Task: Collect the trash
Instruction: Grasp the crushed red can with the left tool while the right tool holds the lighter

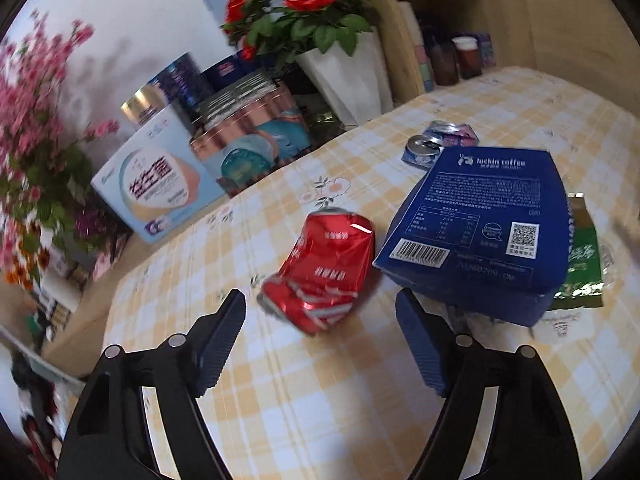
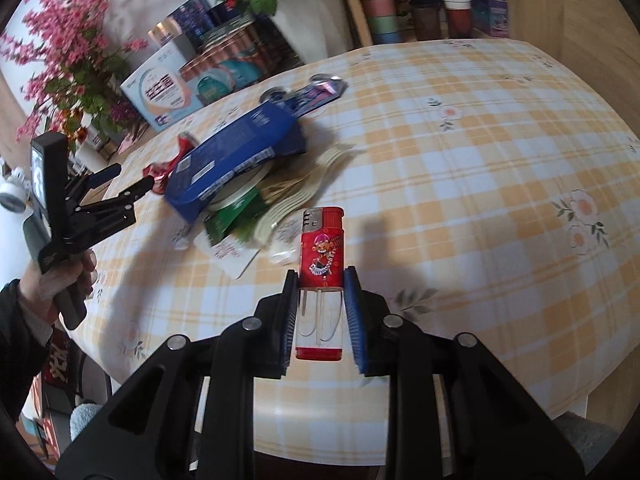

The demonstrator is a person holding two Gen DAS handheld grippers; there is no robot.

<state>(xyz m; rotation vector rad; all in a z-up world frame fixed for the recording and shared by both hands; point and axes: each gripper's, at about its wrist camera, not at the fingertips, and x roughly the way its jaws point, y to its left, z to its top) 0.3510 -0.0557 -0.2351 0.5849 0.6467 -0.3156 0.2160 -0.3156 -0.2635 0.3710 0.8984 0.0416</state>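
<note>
Left wrist view: the left gripper (image 1: 320,312) hovers with its jaws spread wide and nothing between them, aimed at the crushed red aluminium drink can (image 1: 320,268), which lies on its side at the centre of the frame on the yellow-and-white checked tabletop (image 1: 320,400), just left of the dark blue cardboard coffee box (image 1: 476,232). A flattened blue drink can (image 1: 444,144) lies beyond the box, at upper right of centre, and a green foil packet (image 1: 580,272) shows from under the box's right edge. Right wrist view: the right gripper (image 2: 320,300) is clamped on a red plastic lighter with a clear lower body (image 2: 322,280), held upright at the centre of the frame above the near edge of the tabletop. The step in hand appears to be the pick-up of the red can. To do it well, the left jaws should be centred over the can's dented middle, straddling its narrow width rather than its length, and lowered until the pads flank both sides before closing. The box's near corner sits close by, so an approach from the frame's lower left seems safer. Thin crumpled metal may slip or buckle; a slow, firm closure is advisable.
</note>
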